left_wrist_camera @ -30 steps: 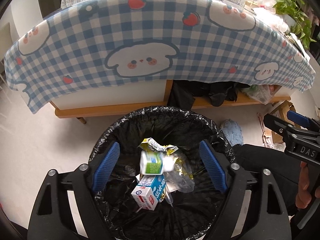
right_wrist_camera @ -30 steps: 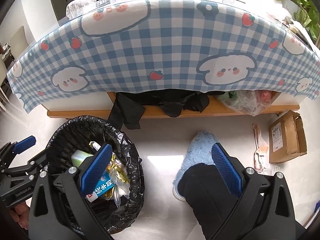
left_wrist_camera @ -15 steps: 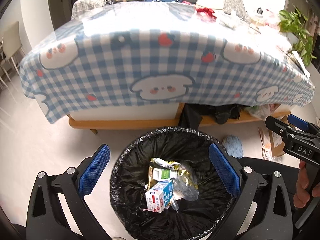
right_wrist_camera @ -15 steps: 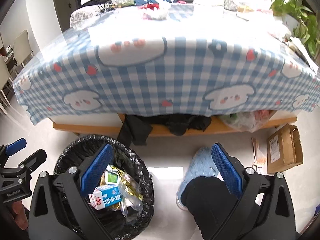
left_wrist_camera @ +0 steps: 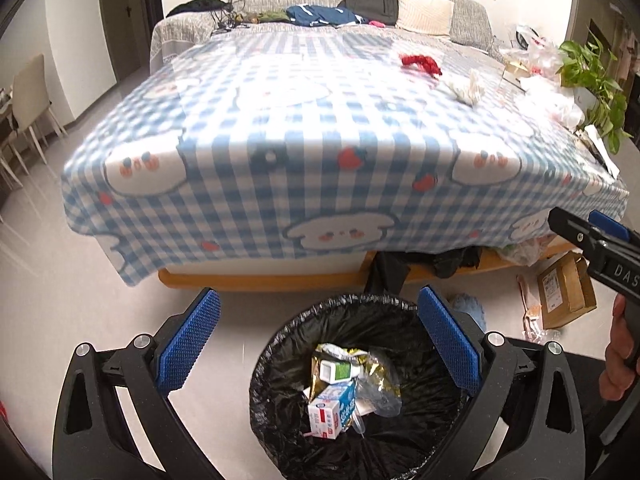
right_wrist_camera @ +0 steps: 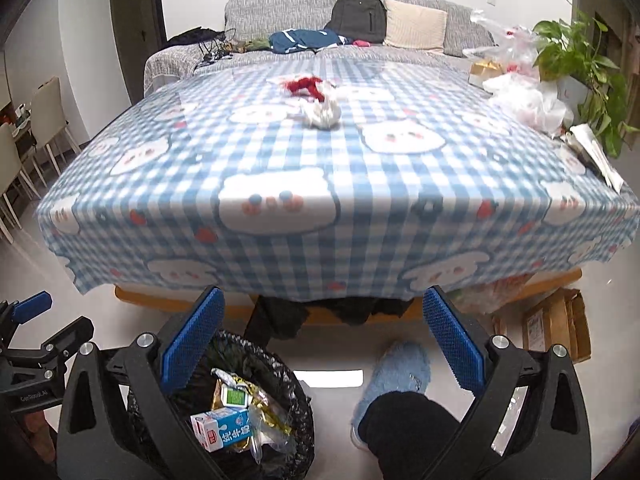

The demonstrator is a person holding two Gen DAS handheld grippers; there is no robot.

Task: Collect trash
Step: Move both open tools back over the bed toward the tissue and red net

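A bin lined with a black bag (left_wrist_camera: 280, 364) stands on the floor before the table; it also shows in the right wrist view (right_wrist_camera: 280, 368). Inside lie a milk carton (left_wrist_camera: 330, 408), a green-and-white carton (left_wrist_camera: 336, 370) and foil wrappers. My left gripper (left_wrist_camera: 318, 344) is open and empty above the bin. My right gripper (right_wrist_camera: 320, 340) is open and empty, to the right of the bin. On the checked tablecloth (right_wrist_camera: 280, 168) lie a crumpled white tissue (right_wrist_camera: 322, 114) and a red scrap (right_wrist_camera: 302, 84), also in the left wrist view (left_wrist_camera: 466, 88) (left_wrist_camera: 420, 62).
Plastic bags (right_wrist_camera: 528, 100) and a potted plant (right_wrist_camera: 580, 64) sit at the table's right end. A cardboard box (right_wrist_camera: 556, 324) lies on the floor at right. My blue slipper (right_wrist_camera: 396, 376) and dark trouser leg are beside the bin. Chairs (right_wrist_camera: 44, 120) stand at left.
Both grippers have risen and tilted up from the bin, so the tabletop with the tissue and red scrap has come into view. Both stay open and empty.
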